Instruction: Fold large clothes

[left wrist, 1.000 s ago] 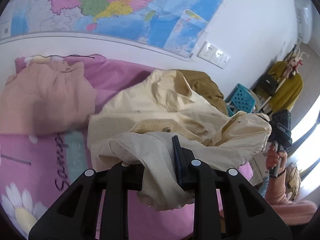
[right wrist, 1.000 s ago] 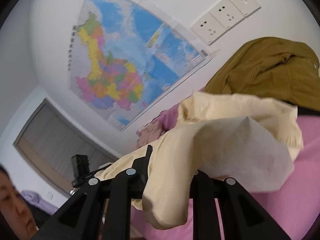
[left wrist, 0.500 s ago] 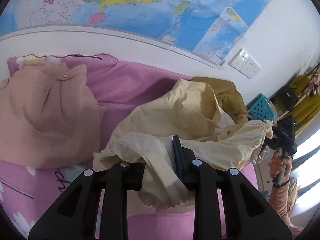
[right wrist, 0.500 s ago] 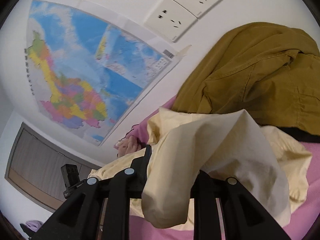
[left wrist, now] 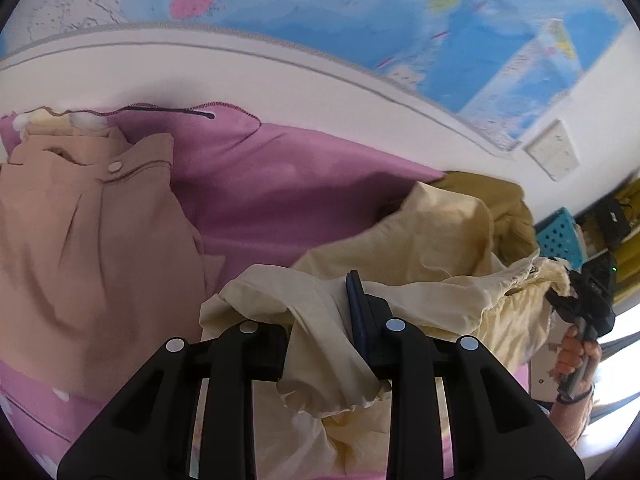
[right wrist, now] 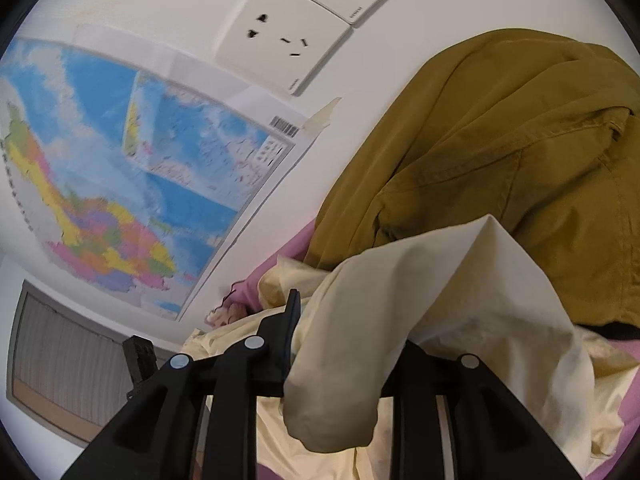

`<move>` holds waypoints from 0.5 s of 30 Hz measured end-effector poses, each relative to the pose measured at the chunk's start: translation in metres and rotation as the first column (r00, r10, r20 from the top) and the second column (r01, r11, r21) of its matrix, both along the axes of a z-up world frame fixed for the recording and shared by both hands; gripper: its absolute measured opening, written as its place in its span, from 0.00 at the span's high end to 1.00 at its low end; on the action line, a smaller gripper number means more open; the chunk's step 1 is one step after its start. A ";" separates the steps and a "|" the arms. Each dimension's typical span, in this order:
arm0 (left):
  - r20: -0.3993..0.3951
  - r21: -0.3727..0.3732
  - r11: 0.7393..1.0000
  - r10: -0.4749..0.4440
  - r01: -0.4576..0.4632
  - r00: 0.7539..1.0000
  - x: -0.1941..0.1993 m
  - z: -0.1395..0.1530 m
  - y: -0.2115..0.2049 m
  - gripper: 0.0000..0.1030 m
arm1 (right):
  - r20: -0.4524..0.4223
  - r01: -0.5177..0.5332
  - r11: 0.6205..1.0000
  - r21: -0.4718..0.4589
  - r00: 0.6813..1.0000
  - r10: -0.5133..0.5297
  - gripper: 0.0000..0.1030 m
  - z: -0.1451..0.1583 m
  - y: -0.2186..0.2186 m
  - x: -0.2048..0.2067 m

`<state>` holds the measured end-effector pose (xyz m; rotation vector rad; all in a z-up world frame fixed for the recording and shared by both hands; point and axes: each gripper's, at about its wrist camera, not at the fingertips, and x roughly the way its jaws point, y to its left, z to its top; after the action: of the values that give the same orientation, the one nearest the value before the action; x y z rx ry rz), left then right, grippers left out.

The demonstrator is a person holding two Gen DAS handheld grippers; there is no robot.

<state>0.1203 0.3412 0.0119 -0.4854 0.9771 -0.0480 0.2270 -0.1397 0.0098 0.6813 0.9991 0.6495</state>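
A cream garment [left wrist: 420, 240] hangs stretched between my two grippers over a pink bed sheet [left wrist: 280, 176]. My left gripper [left wrist: 320, 304] is shut on a bunched edge of it, and cloth drapes over the left finger. In the left wrist view my right gripper [left wrist: 580, 304] holds the far corner at the right, with a hand below it. In the right wrist view the cream garment [right wrist: 460, 288] fills the gap of my right gripper [right wrist: 348, 320]. Its jaws are opening, with the cloth still between them and the right finger covered.
A peach garment [left wrist: 80, 260] lies spread on the sheet at the left. An olive jacket [right wrist: 500, 140] is heaped against the wall behind the cream garment. A wall map [right wrist: 140, 180] and sockets [right wrist: 288, 36] are close ahead. A blue crate [left wrist: 560, 236] stands at the right.
Both grippers have carried the cream garment toward the wall and a little lower. The map and the olive jacket loom larger. More of the peach garment shows at the left.
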 end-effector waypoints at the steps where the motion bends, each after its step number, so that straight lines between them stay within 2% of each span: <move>1: -0.017 -0.003 1.000 0.004 -0.004 1.000 0.008 -0.005 0.001 0.75 | -0.007 0.007 1.000 -0.001 1.000 -0.007 0.74 -0.002 0.001 0.004; 3: -0.037 -0.002 1.000 0.012 -0.012 0.999 0.020 -0.012 0.003 0.75 | -0.034 0.028 0.999 0.015 0.999 -0.027 0.65 -0.008 0.002 0.013; 5: -0.062 -0.003 1.000 0.024 -0.024 0.998 0.030 -0.021 0.004 0.75 | -0.032 0.033 0.999 0.018 0.999 -0.032 0.63 -0.011 0.004 0.019; 7: -0.077 -0.002 1.000 0.028 -0.028 0.997 0.036 -0.027 0.003 0.75 | -0.019 0.024 0.999 0.024 1.000 -0.023 0.47 -0.010 0.007 0.019; 8: -0.083 -0.005 1.000 0.028 -0.029 0.996 0.037 -0.030 0.003 0.75 | 0.010 0.008 1.000 0.030 1.000 -0.008 0.28 -0.005 0.010 0.014; 9: -0.090 -0.012 0.999 0.029 -0.030 0.996 0.040 -0.033 0.004 0.75 | 0.053 -0.007 1.000 0.011 0.999 0.007 0.20 0.002 0.013 0.009; 11: -0.099 -0.014 1.000 0.026 -0.027 0.995 0.043 -0.037 0.004 0.74 | 0.165 -0.040 0.997 -0.064 0.985 0.050 0.17 0.019 0.022 -0.008; 13: -0.110 -0.017 0.999 0.029 -0.031 0.994 0.047 -0.041 0.004 0.74 | 0.272 -0.067 0.985 -0.157 0.956 0.108 0.14 0.033 0.036 -0.028; 15: -0.113 -0.023 0.999 0.027 -0.030 0.993 0.048 -0.043 0.005 0.74 | 0.328 -0.114 0.944 -0.310 0.919 0.219 0.14 0.036 0.062 -0.046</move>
<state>0.1686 0.3463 -0.0309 -0.5297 1.0809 -0.0069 0.1811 -0.0773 0.0457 0.2090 0.7914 0.7323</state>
